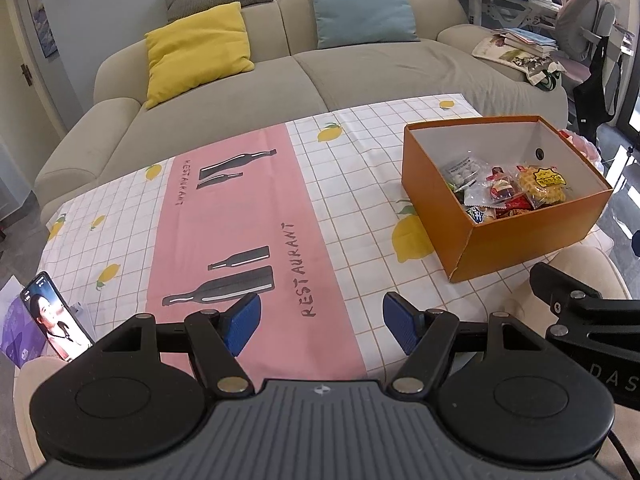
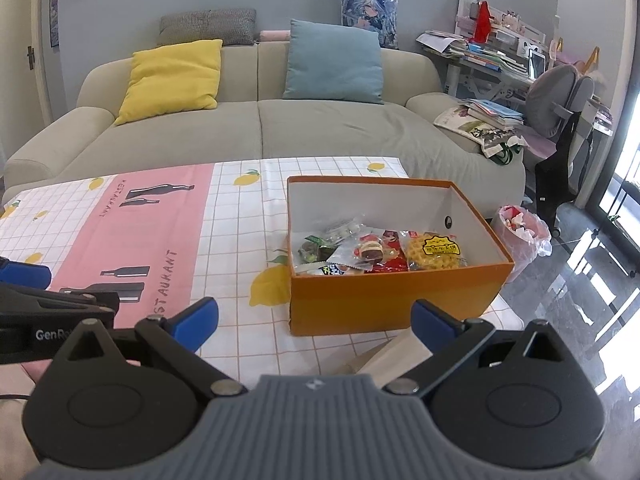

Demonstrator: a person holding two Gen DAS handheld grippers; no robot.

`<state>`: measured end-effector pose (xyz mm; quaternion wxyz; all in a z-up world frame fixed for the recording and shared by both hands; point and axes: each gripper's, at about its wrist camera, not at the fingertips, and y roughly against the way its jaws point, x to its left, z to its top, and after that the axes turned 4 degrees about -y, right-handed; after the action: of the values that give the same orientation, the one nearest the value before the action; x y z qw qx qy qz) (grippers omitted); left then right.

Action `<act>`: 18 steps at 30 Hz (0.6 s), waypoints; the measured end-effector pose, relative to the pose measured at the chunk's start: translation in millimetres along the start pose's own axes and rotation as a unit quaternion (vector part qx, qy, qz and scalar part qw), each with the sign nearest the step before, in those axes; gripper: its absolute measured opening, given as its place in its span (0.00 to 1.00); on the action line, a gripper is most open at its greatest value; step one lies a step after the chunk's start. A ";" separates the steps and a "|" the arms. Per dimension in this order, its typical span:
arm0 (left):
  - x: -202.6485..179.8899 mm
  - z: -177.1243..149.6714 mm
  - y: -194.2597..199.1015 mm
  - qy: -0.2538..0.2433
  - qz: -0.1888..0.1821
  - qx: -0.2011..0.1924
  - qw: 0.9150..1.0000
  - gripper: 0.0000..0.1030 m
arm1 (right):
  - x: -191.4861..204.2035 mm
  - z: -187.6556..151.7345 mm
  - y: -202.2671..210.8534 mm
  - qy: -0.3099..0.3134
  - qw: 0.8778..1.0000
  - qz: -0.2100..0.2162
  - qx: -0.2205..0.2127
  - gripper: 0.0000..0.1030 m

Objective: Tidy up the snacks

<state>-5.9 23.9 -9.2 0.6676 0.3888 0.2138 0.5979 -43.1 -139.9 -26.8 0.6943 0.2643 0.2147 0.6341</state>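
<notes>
An orange cardboard box (image 1: 520, 236) (image 2: 384, 300) stands on the right part of the table. Inside it lie several wrapped snacks, among them a yellow waffle pack (image 1: 542, 184) (image 2: 434, 252), a red pack (image 2: 390, 266) and a clear candy bag (image 1: 466, 170). My left gripper (image 1: 322, 326) is open and empty, low over the pink runner, left of the box. My right gripper (image 2: 314, 322) is open and empty, just in front of the box's near wall. The left gripper's body shows at the left edge of the right wrist view (image 2: 48, 320).
The table wears a white checked cloth with lemons (image 1: 352, 184) and a pink runner (image 1: 236, 216). A phone on a stand (image 1: 56, 316) is at the near left corner. A beige sofa (image 2: 256, 128) stands behind the table. A lined waste bin (image 2: 520, 236) stands right of it.
</notes>
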 end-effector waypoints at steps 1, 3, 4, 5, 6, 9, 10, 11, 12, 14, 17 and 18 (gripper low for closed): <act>0.1 0.0 -0.3 0.000 0.000 0.000 1.000 0.80 | 0.1 0.0 -0.2 0.000 1.000 0.000 0.000 0.97; 0.3 0.1 -0.2 0.000 0.000 0.001 1.000 0.80 | 0.5 -0.2 -0.1 0.001 1.000 0.000 0.000 0.97; 0.6 0.0 -0.1 0.001 0.000 0.001 1.000 0.80 | 0.5 -0.2 -0.2 0.002 1.000 0.000 0.000 0.97; 0.8 0.0 0.0 0.002 -0.001 0.001 1.000 0.80 | 0.7 -0.2 -0.3 0.001 1.000 0.000 0.000 0.97; 1.1 0.0 0.1 0.002 -0.001 0.001 1.000 0.80 | 0.9 -0.3 -0.3 0.001 1.000 0.000 0.001 0.97; 1.0 0.1 0.1 0.003 -0.001 0.001 1.000 0.80 | 0.9 0.4 -0.4 0.002 1.000 0.000 0.002 0.97; 1.0 0.1 0.1 0.003 0.000 0.001 1.000 0.80 | 0.9 0.4 -0.6 0.002 1.000 0.000 0.002 0.97; 1.1 0.1 0.1 0.002 0.000 0.001 1.000 0.80 | 0.9 0.1 -1.0 0.002 1.000 0.000 0.003 0.97; 1.2 0.1 0.3 0.002 -0.001 0.001 1.000 0.80 | 0.8 0.2 -1.3 0.003 1.000 0.000 0.003 0.97; 1.2 0.1 0.2 0.003 0.000 0.001 1.000 0.80 | 1.0 0.2 -1.3 0.003 1.000 0.000 0.003 0.97; 1.4 0.1 0.2 0.003 -0.001 0.001 1.000 0.80 | 1.4 0.3 -1.3 0.002 1.000 0.000 0.003 0.97; 1.6 0.2 0.4 0.003 -0.001 0.001 1.000 0.80 | 1.5 0.3 -1.3 0.002 1.000 0.000 0.003 0.97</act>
<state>-5.7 25.4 -8.6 0.6668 0.3875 0.2169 0.5985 -41.8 -138.5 -27.3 0.6930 0.2649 0.2181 0.6341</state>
